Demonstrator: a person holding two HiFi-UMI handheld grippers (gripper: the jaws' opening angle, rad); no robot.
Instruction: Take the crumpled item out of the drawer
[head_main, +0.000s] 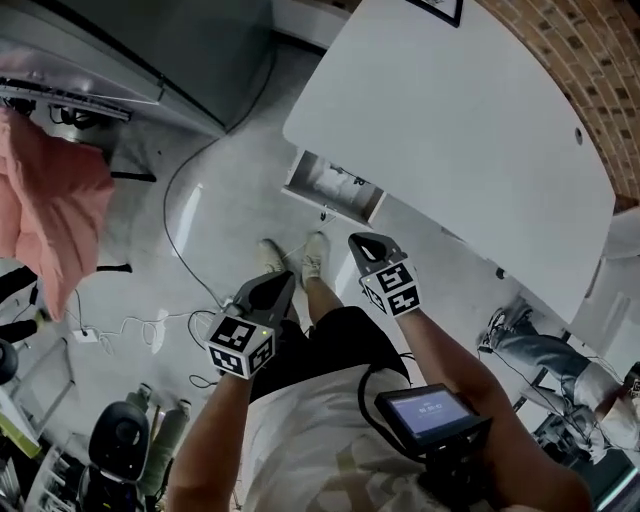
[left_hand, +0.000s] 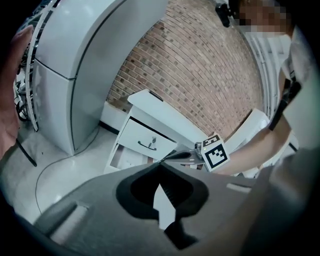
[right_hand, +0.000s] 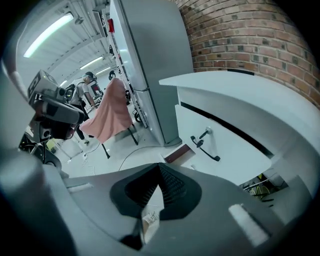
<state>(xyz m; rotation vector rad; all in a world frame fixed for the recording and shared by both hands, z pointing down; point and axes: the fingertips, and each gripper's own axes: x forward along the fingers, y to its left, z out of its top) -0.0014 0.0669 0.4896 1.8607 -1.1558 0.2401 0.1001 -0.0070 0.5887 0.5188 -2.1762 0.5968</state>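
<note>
I list: brick wall (right_hand: 250, 30) beyond the right fingertips (right_hand: 172, 187); tall grey cabinet (right_hand: 145, 65) left of them; pink cloth (right_hand: 107, 112) draped farther left.

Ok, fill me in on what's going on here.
A person stands in front of a white desk with a gripper in each hand. The left gripper and the right gripper both have their fingers shut on nothing and hang in the air short of the desk. Under the desk a drawer stands open, and neither gripper has reached it yet. What lies inside it cannot be made out.
</note>
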